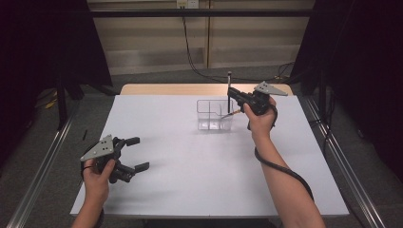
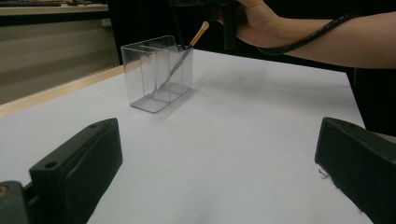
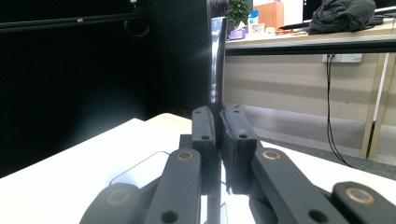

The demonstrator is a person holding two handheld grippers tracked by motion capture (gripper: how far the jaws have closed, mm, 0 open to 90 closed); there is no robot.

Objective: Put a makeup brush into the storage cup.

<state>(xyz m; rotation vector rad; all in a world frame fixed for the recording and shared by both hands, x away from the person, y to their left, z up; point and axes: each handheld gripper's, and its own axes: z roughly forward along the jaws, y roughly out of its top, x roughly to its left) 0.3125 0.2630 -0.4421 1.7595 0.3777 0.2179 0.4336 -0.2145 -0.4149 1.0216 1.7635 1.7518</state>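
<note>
A white table takes up most of the scene, with a clear plastic box standing upright toward its far side, a little right of the middle. The box is split into compartments, and a thin brush with an orange tip leans inside it, handle down. Just right of the box, the right gripper is held above the table, its jaws clenched on a dark makeup brush that stands upright between them, bristles at the top. At the near left, well apart from the box, the left gripper hovers low over the table with its jaws released and nothing between them.
</note>
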